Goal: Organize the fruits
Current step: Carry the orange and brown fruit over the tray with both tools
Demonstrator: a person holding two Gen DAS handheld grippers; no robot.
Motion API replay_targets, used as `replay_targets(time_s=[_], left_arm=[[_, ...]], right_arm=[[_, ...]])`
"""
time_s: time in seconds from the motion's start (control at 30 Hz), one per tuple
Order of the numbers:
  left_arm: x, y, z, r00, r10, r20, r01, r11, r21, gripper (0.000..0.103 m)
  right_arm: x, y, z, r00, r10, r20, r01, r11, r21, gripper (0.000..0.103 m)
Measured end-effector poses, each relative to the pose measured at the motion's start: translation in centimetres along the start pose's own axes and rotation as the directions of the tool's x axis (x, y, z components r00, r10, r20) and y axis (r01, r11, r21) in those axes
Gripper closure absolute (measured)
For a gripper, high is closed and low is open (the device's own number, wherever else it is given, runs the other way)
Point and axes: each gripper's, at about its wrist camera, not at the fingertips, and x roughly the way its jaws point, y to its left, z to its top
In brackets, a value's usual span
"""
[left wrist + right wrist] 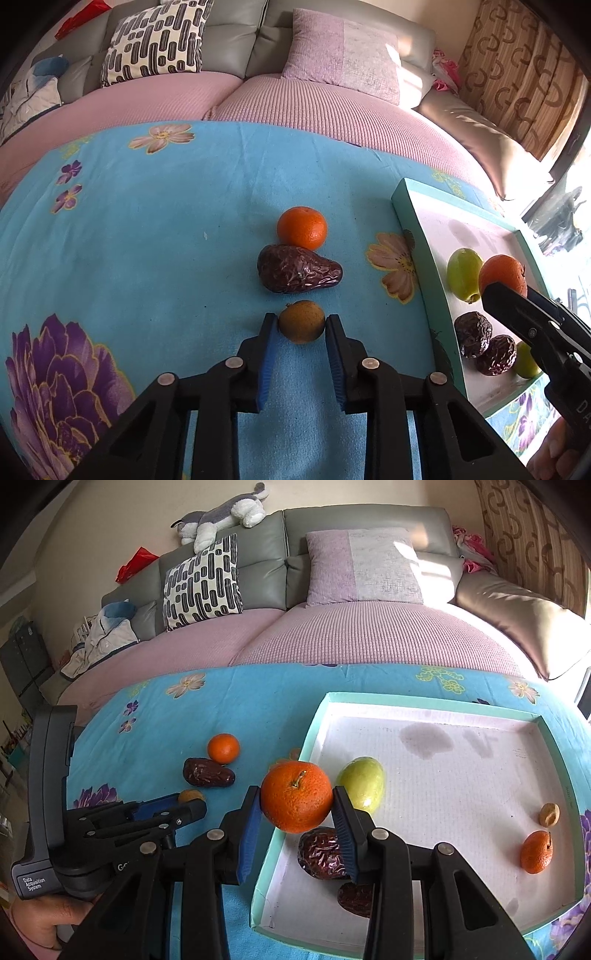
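My left gripper [301, 320] is shut on a small brown fruit [301, 326] that sits low on the blue floral cloth [166, 229]. Just beyond it lie a dark wrinkled date [298, 268] and an orange [302, 228]. My right gripper [297, 792] is shut on a bigger orange [296, 801], held above the left rim of the teal-edged tray [424, 701]. In the tray lie a green fruit [364, 784], two dates [321, 853], a small orange [536, 851] and a small brown fruit [549, 815].
The cloth-covered table stands before a grey sofa with pink covers [332, 635] and cushions [201, 581]. The tray [417, 236] fills the right side. A hand [55, 915] holds the left gripper's grey handle [48, 775]. A curtain [517, 74] hangs at right.
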Motion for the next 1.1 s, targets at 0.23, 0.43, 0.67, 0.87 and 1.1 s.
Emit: replay_targets(time_s=[0.23, 0.43, 0.67, 0.87, 1.1], left_arm=[[-2.2, -2.2, 0.5, 0.997, -0.042, 0.065, 0.039, 0.998, 0.042, 0.075], [-3.3, -5.7, 0.8, 0.987, -0.134, 0.093, 0.121, 0.984, 0.132, 0.075], [-2.6, -9.5, 1.5, 0.983, -0.173, 0.068, 0.154, 0.963, 0.221, 0.075], [-0.7, -11.4, 4.3, 0.984, -0.168, 0.063, 0.147, 0.957, 0.252, 0.075], [1.9, -12.1, 6.7, 0.987, -0.155, 0.040, 0.140, 0.957, 0.254, 0.075]], right_arm=[[-0.8, -1.8, 0.1, 0.999, -0.036, 0.012, 0.036, 0.999, 0.030, 0.063], [-2.8, -6.5, 0.0, 0.983, -0.183, 0.024, 0.179, 0.977, 0.120, 0.063], [-4.4, -10.5, -0.1, 0.964, -0.264, 0.038, 0.253, 0.948, 0.192, 0.063], [-3.3, -12.1, 0.6, 0.965, -0.260, 0.032, 0.248, 0.947, 0.204, 0.063], [-1.0, -13.0, 0.8, 0.959, -0.285, -0.010, 0.282, 0.943, 0.176, 0.063]])
